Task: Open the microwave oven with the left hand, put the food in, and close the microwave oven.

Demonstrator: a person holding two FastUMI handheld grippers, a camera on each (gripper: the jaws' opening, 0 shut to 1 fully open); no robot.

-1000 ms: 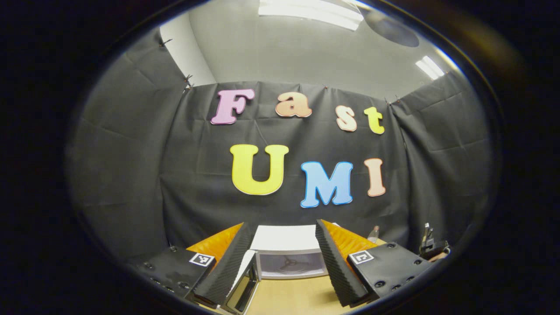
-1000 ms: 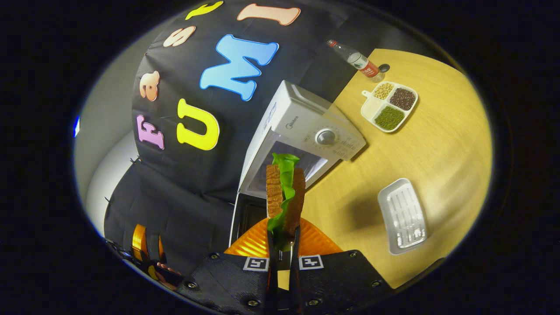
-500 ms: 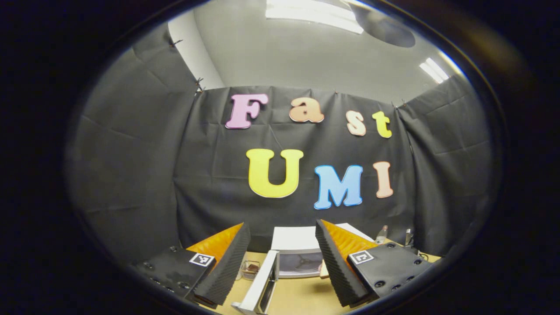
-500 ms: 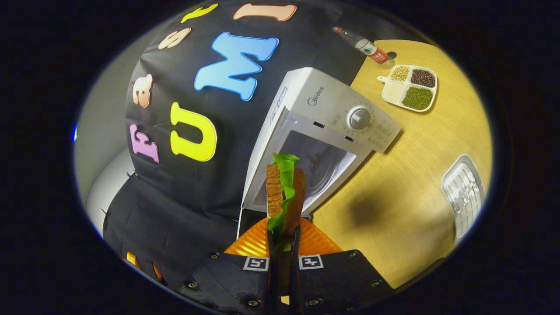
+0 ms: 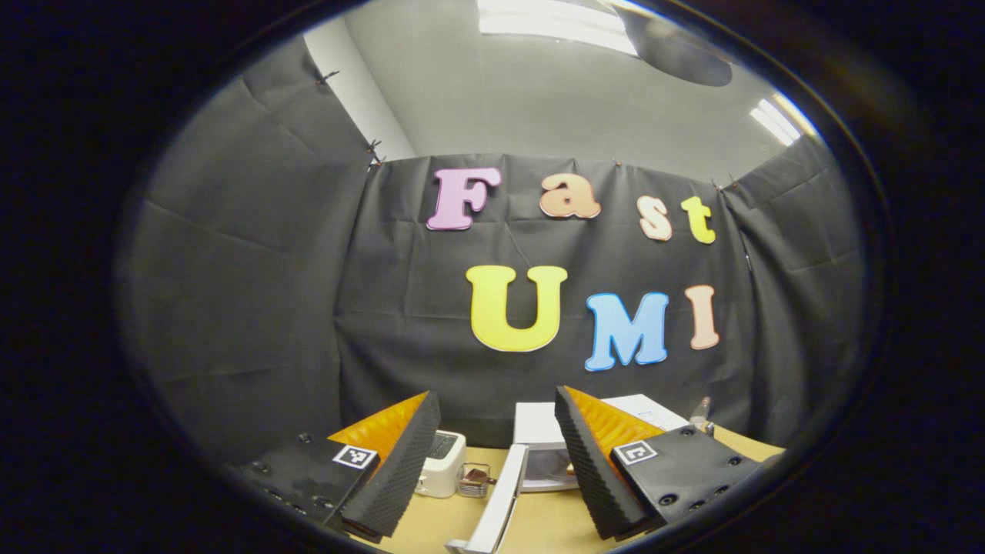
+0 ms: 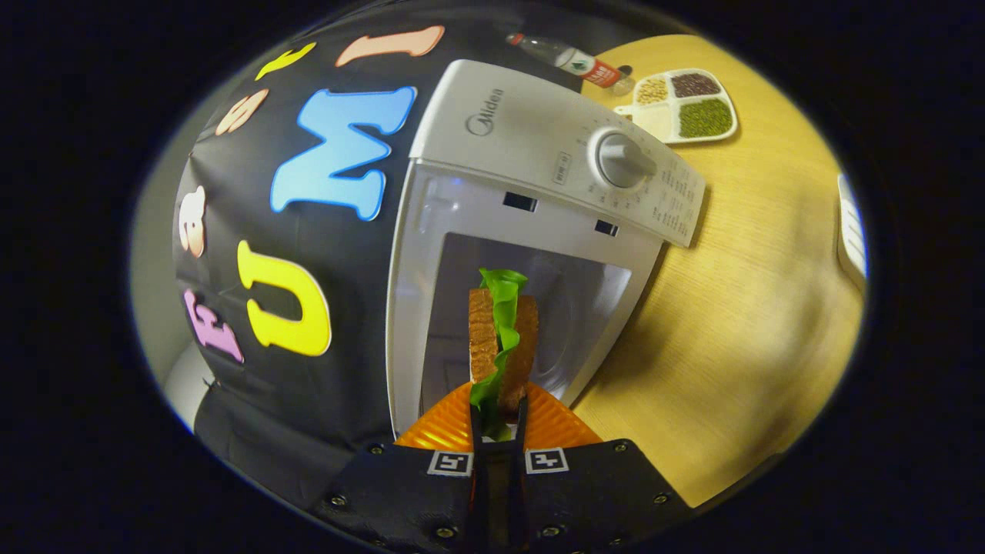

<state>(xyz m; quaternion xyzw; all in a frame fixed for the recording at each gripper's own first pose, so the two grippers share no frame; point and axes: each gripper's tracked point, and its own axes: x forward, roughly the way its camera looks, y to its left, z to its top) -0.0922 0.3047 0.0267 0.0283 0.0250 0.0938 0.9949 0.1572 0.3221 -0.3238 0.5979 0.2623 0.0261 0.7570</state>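
Observation:
My right gripper [image 6: 499, 412] is shut on a sandwich [image 6: 502, 338] of two brown bread slices with green lettuce between them. The sandwich stands just in front of the open cavity of the white microwave [image 6: 531, 154], which looks tilted in the right gripper view. In the left gripper view the microwave [image 5: 539, 450] sits low and far off on the wooden table [image 5: 539, 527], and its door [image 5: 500, 504] swings out toward me. My left gripper [image 5: 496, 462] is open with nothing between its fingers, back from the door.
A divided tray of beans and grains [image 6: 681, 108] and a bottle [image 6: 565, 58] lie beyond the microwave. A white tray [image 6: 850, 231] sits at the right edge. A small white toaster [image 5: 442, 469] and a clear box [image 5: 473, 481] stand left of the door.
My right gripper has carried the sandwich closer to the microwave opening, which now looms large. The left gripper has drifted left and back, bringing the toaster and box into sight.

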